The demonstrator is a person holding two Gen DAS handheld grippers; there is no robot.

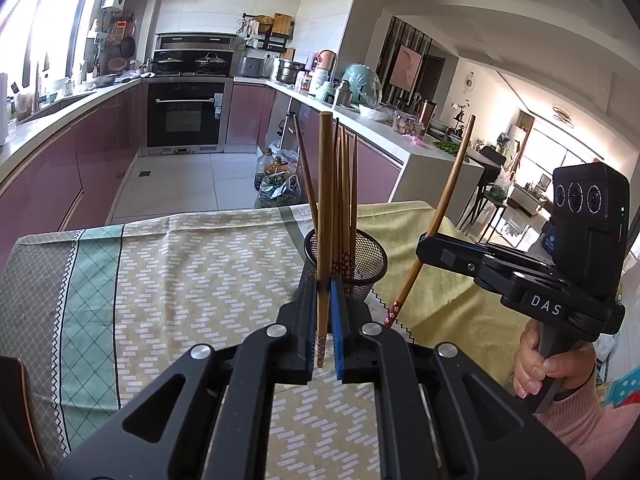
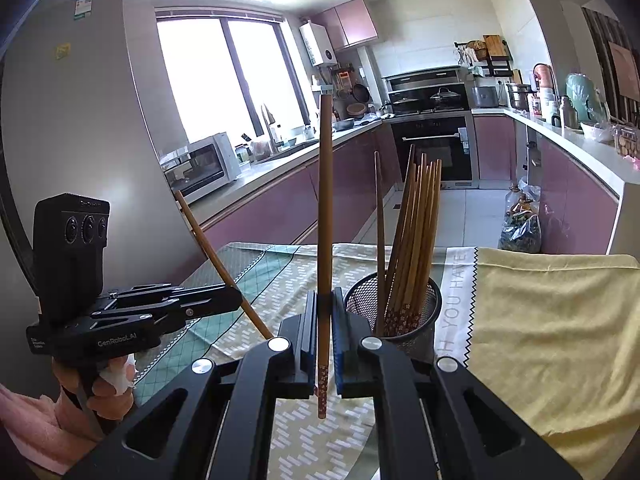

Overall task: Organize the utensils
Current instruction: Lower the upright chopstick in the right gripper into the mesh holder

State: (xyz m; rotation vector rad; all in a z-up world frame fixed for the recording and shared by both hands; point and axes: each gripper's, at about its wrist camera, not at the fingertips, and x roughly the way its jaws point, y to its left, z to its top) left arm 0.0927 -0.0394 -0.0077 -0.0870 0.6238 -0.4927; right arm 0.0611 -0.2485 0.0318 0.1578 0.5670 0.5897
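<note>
Kitchen table's patterned cloth (image 1: 180, 264) carries a mesh cup (image 1: 366, 270) of chopsticks, while each hand-held gripper clamps one chopstick

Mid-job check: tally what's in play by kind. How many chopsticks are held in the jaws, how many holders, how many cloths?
Held chopsticks: 2, left chopstick in left gripper, right chopstick in right gripper
Mesh holder: 1
Cloths: 2, patterned cloth, yellow cloth
Total: 5
Chopsticks standing in the holder are too bunched to count.
</note>
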